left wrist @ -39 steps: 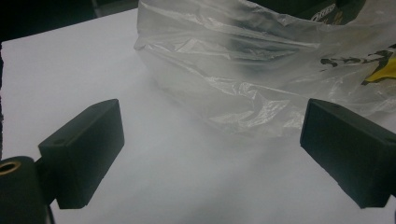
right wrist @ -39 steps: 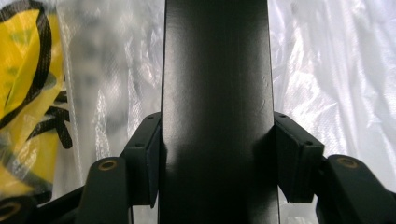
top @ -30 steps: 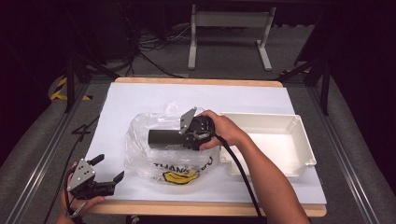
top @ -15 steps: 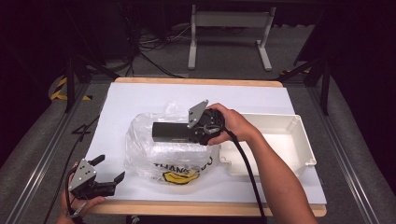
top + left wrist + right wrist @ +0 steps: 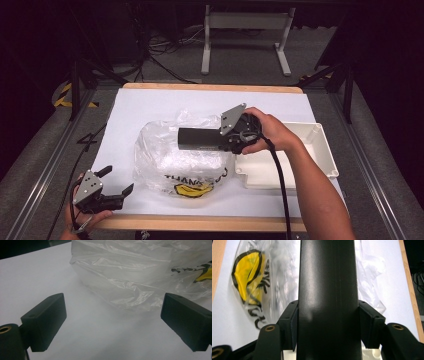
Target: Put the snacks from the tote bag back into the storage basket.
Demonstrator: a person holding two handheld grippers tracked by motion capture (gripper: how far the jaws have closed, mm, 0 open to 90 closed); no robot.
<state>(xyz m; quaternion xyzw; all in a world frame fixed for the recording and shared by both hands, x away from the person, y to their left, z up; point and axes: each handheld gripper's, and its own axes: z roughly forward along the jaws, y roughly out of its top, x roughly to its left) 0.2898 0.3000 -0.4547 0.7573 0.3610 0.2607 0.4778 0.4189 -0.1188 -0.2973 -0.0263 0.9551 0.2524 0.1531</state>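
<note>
Both jaws clamp black box (image 5: 200,138) (above bag (image 5: 170,160)).

A table (image 5: 150,102) covered in white paper, its pale wooden edge showing at the near and far sides, stands on a dark floor in a dim room. A shallow white plastic tray (image 5: 320,150) sits on the table's right side, its far corner close to the paper's edge. Beyond the table, a grey metal stand (image 5: 245,35) with two splayed feet rests on the floor, with black cables (image 5: 160,55) snaking across the carpet to its left. Yellow-and-black hazard tape (image 5: 67,95) marks the floor left of the table's far corner, and metal rails (image 5: 45,170) run along the floor on both sides
</note>
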